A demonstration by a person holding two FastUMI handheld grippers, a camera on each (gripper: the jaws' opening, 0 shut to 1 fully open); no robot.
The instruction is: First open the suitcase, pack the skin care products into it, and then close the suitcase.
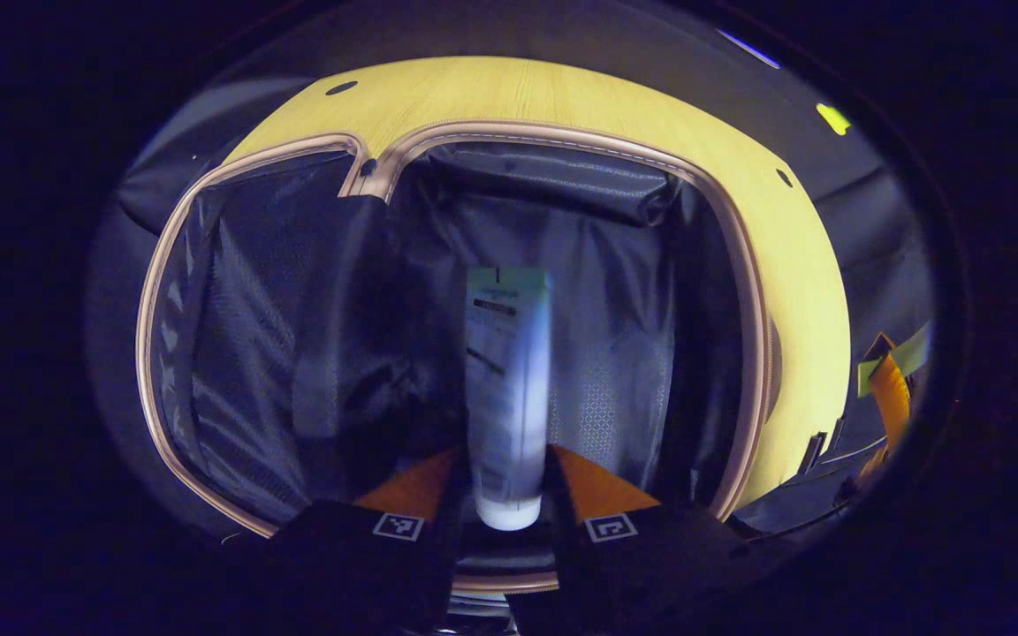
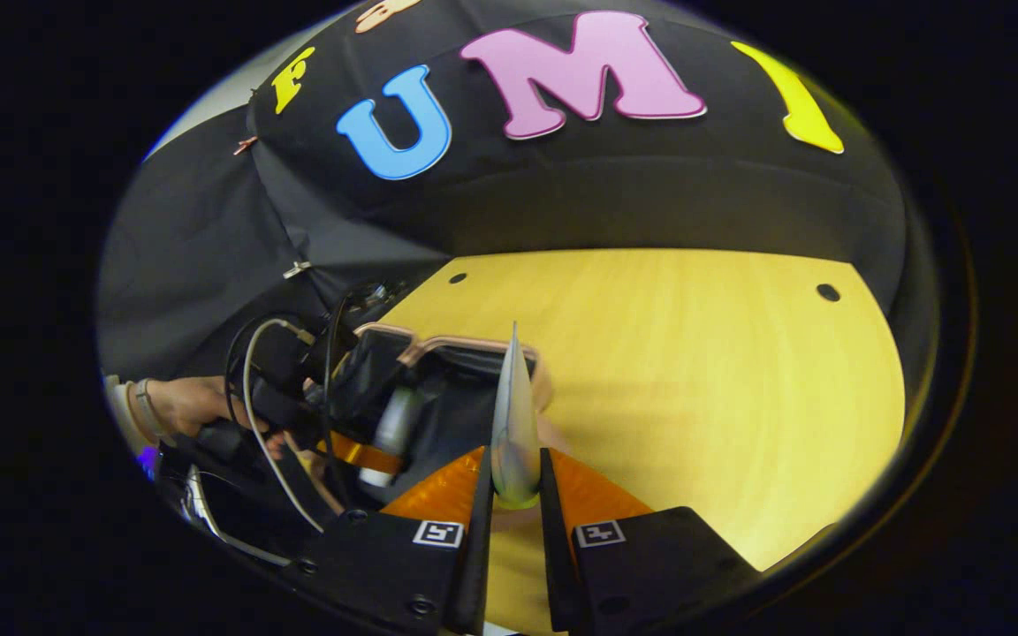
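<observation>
Suitcase [image 1: 208, 371] is lying open on the yellow wood-grain table [image 1: 509, 88], w/ a pale pink zipper rim curving round two halves lined in dark, creased fabric; a patch of the lining by the middle is showing a fine dotted mesh pattern. In the left gripper view, the left gripper [image 1: 509, 508] is clamping a white tube [image 1: 507, 389] btwn both fingers, cap end at the fingertips, body pointing away over the suitcase's right half; tube is looking pale w/ a greenish band at the far end, a dark bar below it & small print too blurred to make out. In the right gripper view, the right gripper [image 2: 516, 481] is pinching a second tube [image 2: 513, 415] near its cap, seen edge-on so it is tapering to a thin flat crimped tip pointing up over the table [image 2: 695, 371], just beside the suitcase [image 2: 438, 389]. Farther off at left, a hand [image 2: 182, 402] is holding the left gripper [image 2: 368, 450] w/ its white tube [image 2: 390, 433] above the open case.
</observation>
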